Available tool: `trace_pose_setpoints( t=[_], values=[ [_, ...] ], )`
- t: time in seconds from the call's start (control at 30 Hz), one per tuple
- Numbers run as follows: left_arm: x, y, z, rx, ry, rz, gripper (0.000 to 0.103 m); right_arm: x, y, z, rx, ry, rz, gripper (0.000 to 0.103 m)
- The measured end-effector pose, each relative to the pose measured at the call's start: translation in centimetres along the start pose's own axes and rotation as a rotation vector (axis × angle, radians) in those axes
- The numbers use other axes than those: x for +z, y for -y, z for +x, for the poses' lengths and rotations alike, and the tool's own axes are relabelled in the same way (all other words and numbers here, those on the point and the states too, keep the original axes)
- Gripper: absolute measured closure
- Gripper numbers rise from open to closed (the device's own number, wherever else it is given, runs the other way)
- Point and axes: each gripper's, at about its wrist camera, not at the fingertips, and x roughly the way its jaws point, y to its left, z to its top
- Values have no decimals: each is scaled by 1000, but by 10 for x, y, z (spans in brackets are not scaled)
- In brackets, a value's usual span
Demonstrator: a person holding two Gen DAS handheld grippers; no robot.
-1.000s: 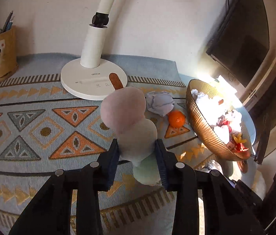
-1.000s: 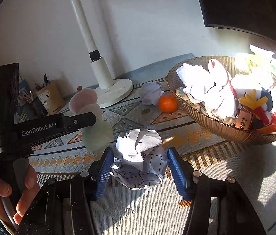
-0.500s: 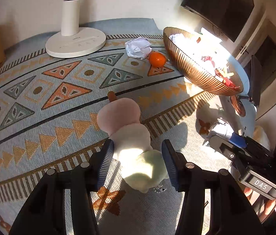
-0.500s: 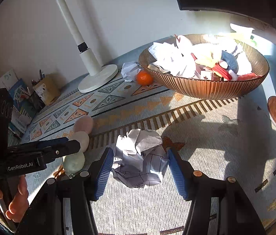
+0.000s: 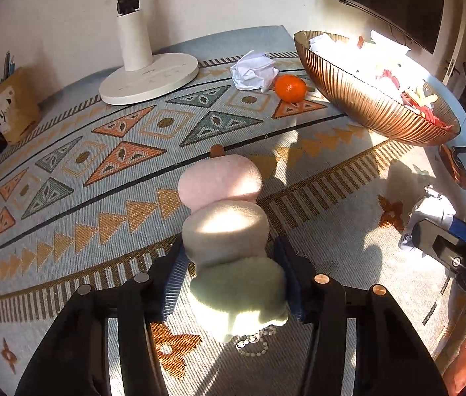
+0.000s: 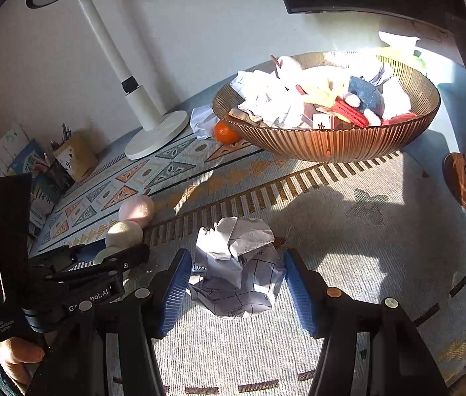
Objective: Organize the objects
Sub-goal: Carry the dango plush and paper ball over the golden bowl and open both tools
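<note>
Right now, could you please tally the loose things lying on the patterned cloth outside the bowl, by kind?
Crumpled white paper balls: 2
Small orange tangerine: 1
Plush three-ball dumpling skewer, pink, cream and green: 1
Total: 4

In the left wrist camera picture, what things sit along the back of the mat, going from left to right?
Pencil box → lamp base → crumpled paper ball → orange → brown bowl.
</note>
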Motion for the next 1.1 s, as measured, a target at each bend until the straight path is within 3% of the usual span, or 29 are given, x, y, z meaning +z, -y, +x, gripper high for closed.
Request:
trace_pose_setpoints(
  t=[0.1,0.17,0.3,0.4,0.57,0.73,0.8,0.87,0.9,0.93,1.0,1.1],
  values=[
    [10,4,-21,-54,61,-4,58,18,1,-29,29,68,0,47],
    [26,11,-45,-116,141,-1,58,39,-1,-58,15,163,-18,47],
    [77,34,-86,-232,291,14,57,92,8,-109,-71,360,-27,46],
    [119,51,-93,-309,358,-6,57,130,25,-125,-146,440,16,46],
    [165,76,-62,-422,368,-15,57,176,53,-94,-192,381,62,46],
    [182,96,-17,-441,324,4,57,199,72,-53,-202,322,89,46],
    [183,103,-4,-426,335,22,54,206,78,-40,-191,304,102,40],
    [185,105,10,-439,324,29,50,213,87,-28,-148,300,129,15],
    [186,104,17,-459,310,17,43,215,91,-25,-144,308,144,13],
    [187,102,24,-470,296,3,24,216,93,-23,-159,308,155,13],
    [185,97,32,-483,302,-28,8,215,95,-19,-162,300,152,13],
    [178,87,35,-505,294,-33,8,204,92,-16,-151,300,136,13]
  ],
)
